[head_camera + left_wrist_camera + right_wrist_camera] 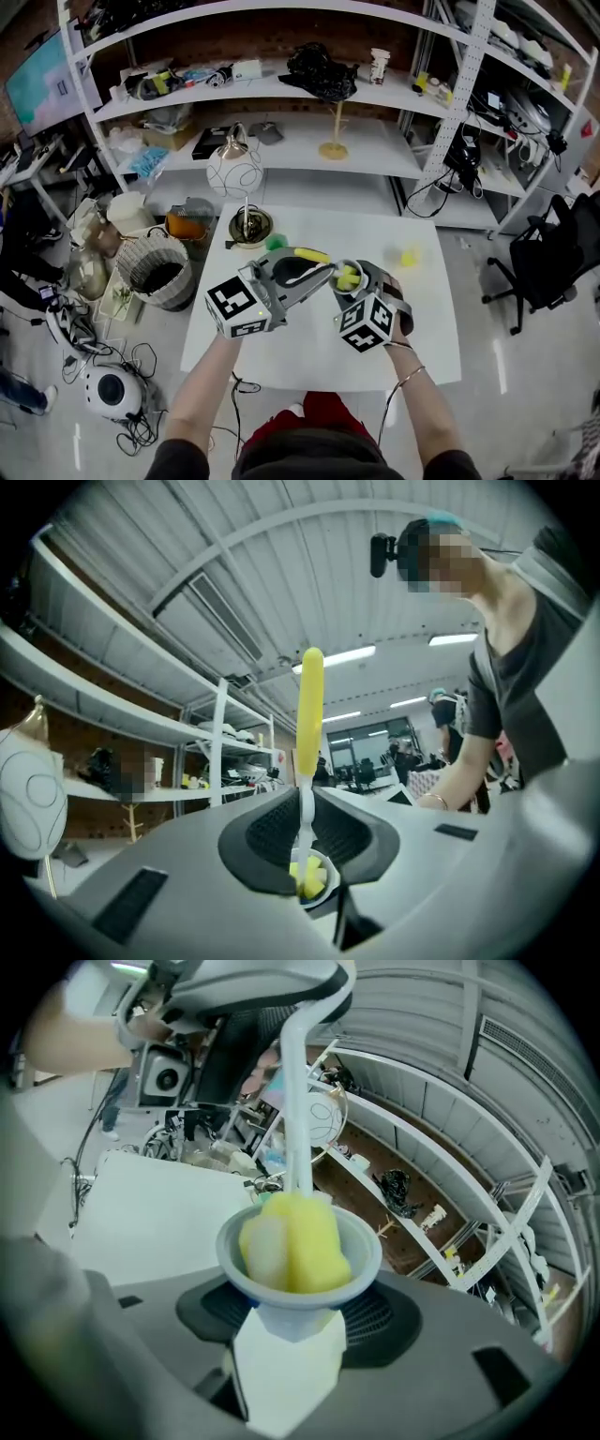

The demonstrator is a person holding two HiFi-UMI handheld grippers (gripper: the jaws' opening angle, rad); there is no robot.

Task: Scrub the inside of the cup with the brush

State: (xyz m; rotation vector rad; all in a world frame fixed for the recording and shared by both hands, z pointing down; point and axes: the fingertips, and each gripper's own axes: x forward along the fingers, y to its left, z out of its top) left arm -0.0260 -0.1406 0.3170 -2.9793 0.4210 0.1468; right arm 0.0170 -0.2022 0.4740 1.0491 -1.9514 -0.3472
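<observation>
My left gripper (323, 272) is shut on the brush (311, 254), which has a yellow handle (310, 705) and a thin white stem (295, 1101). The stem is clamped between the black pads (267, 832) of the left gripper (307, 832). The brush's yellow sponge head (300, 1241) sits down inside the small pale cup (361, 1251). My right gripper (298, 1321) is shut on that cup's base and holds it tilted above the white table (309, 347). In the head view the cup (349, 277) lies between the two grippers, just in front of the right gripper (361, 281).
A round dark dish with an upright rod (250, 226) stands at the table's far left corner, a small green thing (275, 243) beside it. A small yellow thing (409, 256) lies far right. A wicker basket (155, 272) stands left of the table, an office chair (548, 262) to the right, and shelves behind.
</observation>
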